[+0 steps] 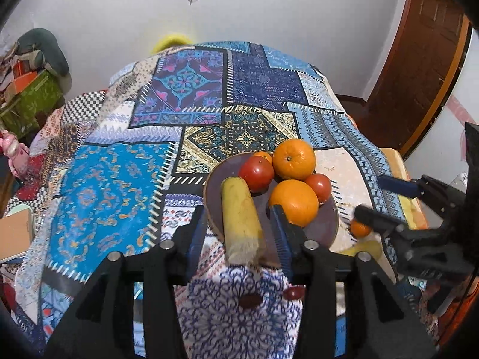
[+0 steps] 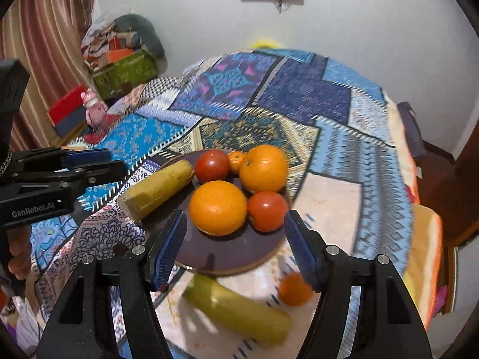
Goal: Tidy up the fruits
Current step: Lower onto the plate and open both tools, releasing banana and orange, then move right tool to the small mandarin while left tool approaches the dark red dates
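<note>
**Spotter:** Start big. What's under us?

**Me:** The patchwork tablecloth [image 2: 299, 95] covers everything, and on it sits the round dark plate [image 2: 227, 257]. That's our collection point, so the fruit is heaped there on purpose.

**Spotter:** Contents?

**Me:** One banana [image 2: 158, 190] lies across the plate's left rim, its cut end hanging over the cloth, propped rather than settled, I'd say. Then two oranges [image 2: 218, 208], touching in the middle, two tomatoes [image 2: 268, 211] wedged beside them, and a small tangerine [image 2: 236, 161] tucked at the back.

**Spotter:** And outside the plate?

**Me:** A second banana [image 2: 239, 308] on the cloth just in front of the plate, and a loose tangerine [image 2: 295, 290] near it. Those remain to be gathered, by my reckoning.

**Spotter:** Grippers?

**Me:** My left gripper [image 1: 239, 233] has its jaws apart around the plated banana's near end, pads clear of it. My right gripper [image 2: 236, 248] is spread wide above the plate's front edge, holding nothing.
</note>
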The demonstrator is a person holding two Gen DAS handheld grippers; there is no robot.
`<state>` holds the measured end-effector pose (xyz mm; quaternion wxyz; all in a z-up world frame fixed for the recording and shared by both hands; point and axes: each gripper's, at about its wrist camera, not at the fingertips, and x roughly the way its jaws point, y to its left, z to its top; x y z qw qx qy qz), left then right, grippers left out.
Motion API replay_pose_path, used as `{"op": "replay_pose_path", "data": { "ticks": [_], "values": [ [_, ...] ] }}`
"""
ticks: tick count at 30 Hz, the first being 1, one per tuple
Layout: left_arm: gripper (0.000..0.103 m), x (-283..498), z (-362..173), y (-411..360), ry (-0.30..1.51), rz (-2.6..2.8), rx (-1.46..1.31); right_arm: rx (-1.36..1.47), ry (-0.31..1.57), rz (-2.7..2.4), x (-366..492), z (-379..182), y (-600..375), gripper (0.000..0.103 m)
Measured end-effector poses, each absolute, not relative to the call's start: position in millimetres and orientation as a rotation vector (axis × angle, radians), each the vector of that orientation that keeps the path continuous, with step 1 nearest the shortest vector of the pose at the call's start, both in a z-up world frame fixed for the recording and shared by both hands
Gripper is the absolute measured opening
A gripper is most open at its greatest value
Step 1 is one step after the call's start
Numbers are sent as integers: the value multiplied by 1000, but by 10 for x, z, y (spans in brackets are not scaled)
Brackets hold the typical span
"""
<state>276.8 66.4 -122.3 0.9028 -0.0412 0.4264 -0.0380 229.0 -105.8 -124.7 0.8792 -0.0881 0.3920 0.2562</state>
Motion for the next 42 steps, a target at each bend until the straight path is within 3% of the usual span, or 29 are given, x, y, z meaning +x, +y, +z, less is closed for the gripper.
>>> {"op": "replay_pose_path", "data": {
  "ticks": [9, 24, 35, 42],
  "values": [
    [49, 2392, -1261, 687, 909, -68, -52, -160, 798, 471, 2044, -1208, -1471, 64],
    [49, 2230, -1850, 542, 1049, -110, -75, -120, 911, 418, 1970, -1697, -1813, 64],
    [37, 2365, -2061, 465, 1076, -111, -47, -81, 955, 431, 2206, -1877, -1772, 50],
    [23, 2415, -2095, 461, 1072, -116, -49, -93, 984, 443, 2300, -1968, -1694, 40]
  ]
}}
